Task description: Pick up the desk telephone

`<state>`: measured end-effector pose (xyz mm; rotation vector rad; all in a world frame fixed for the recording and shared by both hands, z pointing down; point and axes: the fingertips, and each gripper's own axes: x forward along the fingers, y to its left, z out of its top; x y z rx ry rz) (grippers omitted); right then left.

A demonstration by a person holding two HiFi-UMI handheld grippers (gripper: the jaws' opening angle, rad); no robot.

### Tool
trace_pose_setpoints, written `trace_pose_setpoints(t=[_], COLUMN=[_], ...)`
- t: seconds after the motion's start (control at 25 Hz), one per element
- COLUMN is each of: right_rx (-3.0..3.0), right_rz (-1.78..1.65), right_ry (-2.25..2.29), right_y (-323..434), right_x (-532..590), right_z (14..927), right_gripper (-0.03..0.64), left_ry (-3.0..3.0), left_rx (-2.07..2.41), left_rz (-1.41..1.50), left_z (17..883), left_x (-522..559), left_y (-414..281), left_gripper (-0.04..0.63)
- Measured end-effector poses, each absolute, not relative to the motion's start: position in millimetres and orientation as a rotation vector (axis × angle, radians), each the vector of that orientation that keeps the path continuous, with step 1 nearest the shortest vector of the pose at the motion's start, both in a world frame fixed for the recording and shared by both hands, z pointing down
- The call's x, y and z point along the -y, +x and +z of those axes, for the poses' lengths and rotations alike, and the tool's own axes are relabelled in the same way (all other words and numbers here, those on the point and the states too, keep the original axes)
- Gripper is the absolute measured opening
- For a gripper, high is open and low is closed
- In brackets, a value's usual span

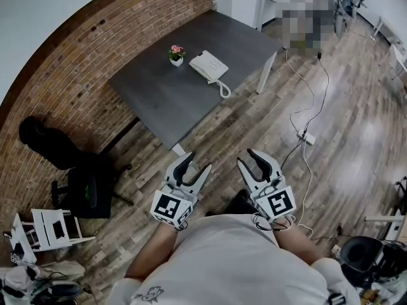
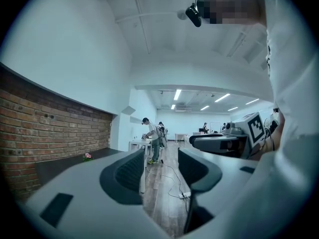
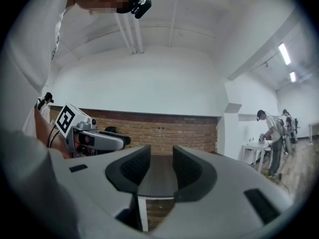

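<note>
— What are the tongs doing?

— Both stand partly open with nothing in them. The left gripper point(image 1: 197, 162) and the right gripper point(image 1: 247, 156) are side by side in front of the person, pointing level. They are over the wooden floor point(image 1: 254, 126), just short of the table's point(image 1: 159, 107) near corner. The dark pads face each other across a clear gap on each.

— And the phone?

— The telephone point(image 1: 208, 65) is well apart from them, on the far half of the dark grey table. It lies by the edge away from the brick wall point(image 1: 70, 62). It's white and low, lying flat with its long side slanting across the top. A white coiled cord point(image 1: 224, 90) loops from its near end toward that edge.

— Anything by it?

— A small white flower pot point(image 1: 177, 56) with pink blooms stands just beside it on the wall side, not touching.
</note>
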<state>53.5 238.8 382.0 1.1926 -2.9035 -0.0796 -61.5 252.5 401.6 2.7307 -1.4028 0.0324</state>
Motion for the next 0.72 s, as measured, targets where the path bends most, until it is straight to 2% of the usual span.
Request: trace_pose_setpoints(t=[0.24, 0.72], right_rx=[2.885, 2.903], right_rz=[0.005, 0.036], right_ry=[1.202, 1.243], right_y=[98, 190], right_x=[-188, -120], right_z=[400, 399], right_gripper=[0.196, 0.222], left_ry=[2.727, 2.723], left_rx=[1.358, 1.334], left_rz=[0.030, 0.043], left_z=[409, 416], left_x=[-203, -129], left_y=[-22, 65], left_gripper=[0.288, 0.295])
